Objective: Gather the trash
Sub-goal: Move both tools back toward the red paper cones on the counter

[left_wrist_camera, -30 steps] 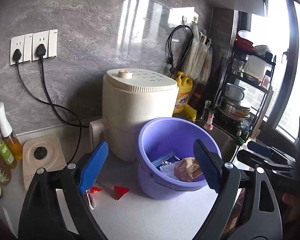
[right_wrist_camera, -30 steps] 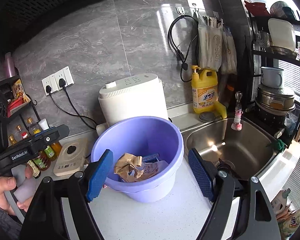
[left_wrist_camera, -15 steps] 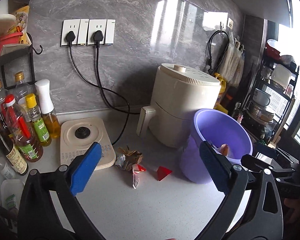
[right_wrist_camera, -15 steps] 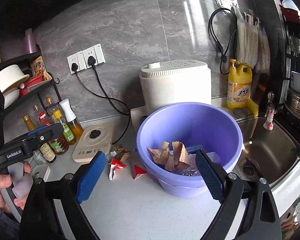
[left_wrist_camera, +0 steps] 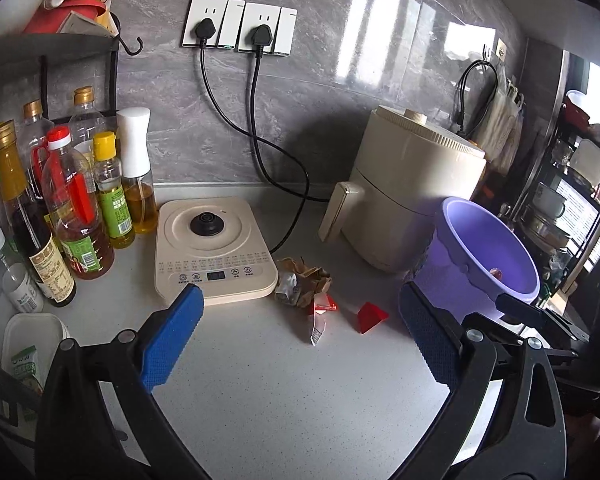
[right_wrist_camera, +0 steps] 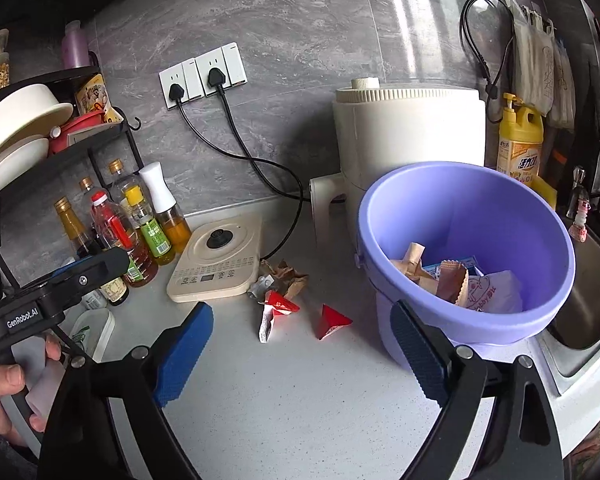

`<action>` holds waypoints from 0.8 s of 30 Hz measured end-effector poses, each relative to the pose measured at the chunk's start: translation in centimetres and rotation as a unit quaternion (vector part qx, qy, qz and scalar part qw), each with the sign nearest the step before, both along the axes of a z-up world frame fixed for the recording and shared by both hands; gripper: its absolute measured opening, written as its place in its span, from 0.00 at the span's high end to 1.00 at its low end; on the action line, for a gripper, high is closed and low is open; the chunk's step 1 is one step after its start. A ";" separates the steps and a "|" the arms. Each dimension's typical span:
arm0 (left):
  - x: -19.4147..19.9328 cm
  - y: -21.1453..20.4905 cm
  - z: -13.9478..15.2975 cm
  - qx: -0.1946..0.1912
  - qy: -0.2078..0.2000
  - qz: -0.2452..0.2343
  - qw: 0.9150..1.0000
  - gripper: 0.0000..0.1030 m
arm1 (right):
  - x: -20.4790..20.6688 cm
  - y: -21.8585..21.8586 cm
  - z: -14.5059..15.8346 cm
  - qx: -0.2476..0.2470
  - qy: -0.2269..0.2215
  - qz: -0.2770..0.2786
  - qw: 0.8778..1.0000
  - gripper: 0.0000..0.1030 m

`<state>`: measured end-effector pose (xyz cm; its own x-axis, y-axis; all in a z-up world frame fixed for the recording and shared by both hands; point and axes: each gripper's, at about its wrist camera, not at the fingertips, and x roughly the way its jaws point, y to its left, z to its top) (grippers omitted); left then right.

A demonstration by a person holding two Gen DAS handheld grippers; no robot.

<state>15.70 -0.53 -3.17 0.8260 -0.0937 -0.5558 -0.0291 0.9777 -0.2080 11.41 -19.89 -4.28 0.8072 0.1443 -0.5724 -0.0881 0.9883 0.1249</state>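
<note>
Since a second ago both views have swung leftward: then the purple bucket [right_wrist_camera: 466,256] filled the centre of each frame; now it sits at the right and the litter on the counter is centred.

Left gripper [left_wrist_camera: 300,340]: jaws wide apart, nothing between the ribbed blue pads [left_wrist_camera: 170,340], held above the speckled pale countertop [left_wrist_camera: 284,392]. Right gripper [right_wrist_camera: 302,354]: jaws likewise spread and empty. A hand [right_wrist_camera: 4,388] at the lower left of the right wrist view grips the other tool's black handle.

Trash on the counter:
- crumpled brown paper wad [left_wrist_camera: 306,278], creased and irregular, touching the front right corner of the cream induction base [left_wrist_camera: 212,252];
- torn red-and-white sachet [left_wrist_camera: 320,314], flat, glossy, just in front of the wad;
- small red wedge-shaped wrapper [left_wrist_camera: 370,317], folded to a triangle, lying apart from the sachet, between it and the bucket.

Bucket: smooth matte plastic, round, rolled rim. Inside, seen from the right wrist: tan crumpled paper, a brown serrated-edge packet, a blue wrapper and a white printed bag.

Behind: cream cylindrical appliance [right_wrist_camera: 410,136] with ribbed lid edge; grey veined stone-look wall, glossy. Two black cords run down from the wall sockets [left_wrist_camera: 240,24]. A cluster of oil and sauce bottles [left_wrist_camera: 72,200] stands at the left.
</note>
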 end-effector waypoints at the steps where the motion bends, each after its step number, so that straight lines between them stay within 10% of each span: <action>1: 0.1 0.1 -0.4 -0.003 0.003 0.002 1.000 0.06 | 0.2 0.2 -0.5 -0.002 0.003 0.000 1.000 0.18; 24: 6.2 1.7 -10.4 -0.064 0.096 -0.017 0.993 0.44 | 6.2 3.1 -8.9 -0.034 0.076 -0.011 0.996 0.37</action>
<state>21.93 1.17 -13.56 0.7018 -0.1993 -0.6840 -0.0479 0.9447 -0.3244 17.57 -16.83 -13.18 0.7129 0.0846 -0.6961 -0.0520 0.9963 0.0678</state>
